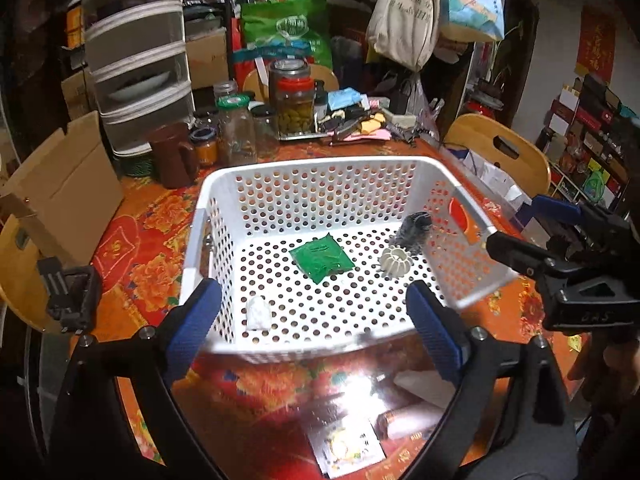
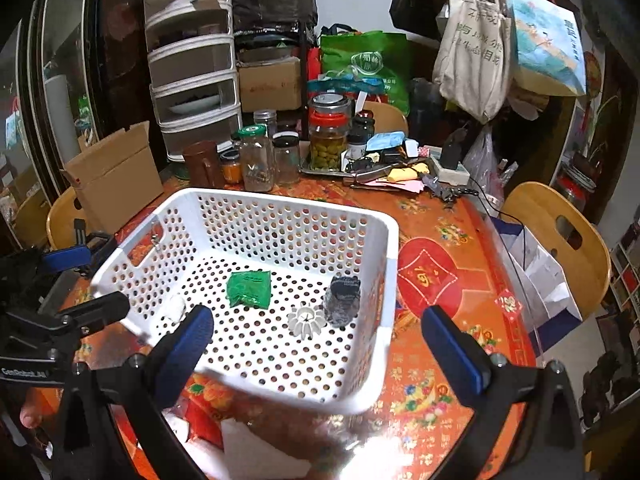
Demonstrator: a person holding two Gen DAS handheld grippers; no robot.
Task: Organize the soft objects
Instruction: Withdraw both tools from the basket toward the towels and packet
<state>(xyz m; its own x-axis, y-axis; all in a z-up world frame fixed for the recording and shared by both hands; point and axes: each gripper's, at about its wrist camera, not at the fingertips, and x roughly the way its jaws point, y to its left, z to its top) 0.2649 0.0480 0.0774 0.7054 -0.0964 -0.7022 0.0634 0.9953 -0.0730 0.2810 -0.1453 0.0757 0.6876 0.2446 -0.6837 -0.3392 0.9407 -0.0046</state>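
both claws wide and empty over the basket

your left gripper (image 1: 314, 324) has its blue pads spread wide with nothing between them, and your right gripper (image 2: 320, 344) is the same, wide and holding nothing. both point down at the near rim of the white perforated plastic basket (image 1: 308, 168), i think because the soft things already lie inside it. on its floor you have the flat green plastic pouch (image 1: 322, 258) in the middle, the small white soft lump (image 1: 258, 312) near the left corner, the pale ribbed round piece (image 1: 394, 262) and, touching it, the dark crumpled bundle (image 1: 412, 230) by the right wall. the basket stands on the orange flowered tablecloth (image 1: 132, 248). what the dark bundle is made of, i cannot tell. in front of the basket some packets lie under strong glare, partly cut off by the claws, so they are hard to read.
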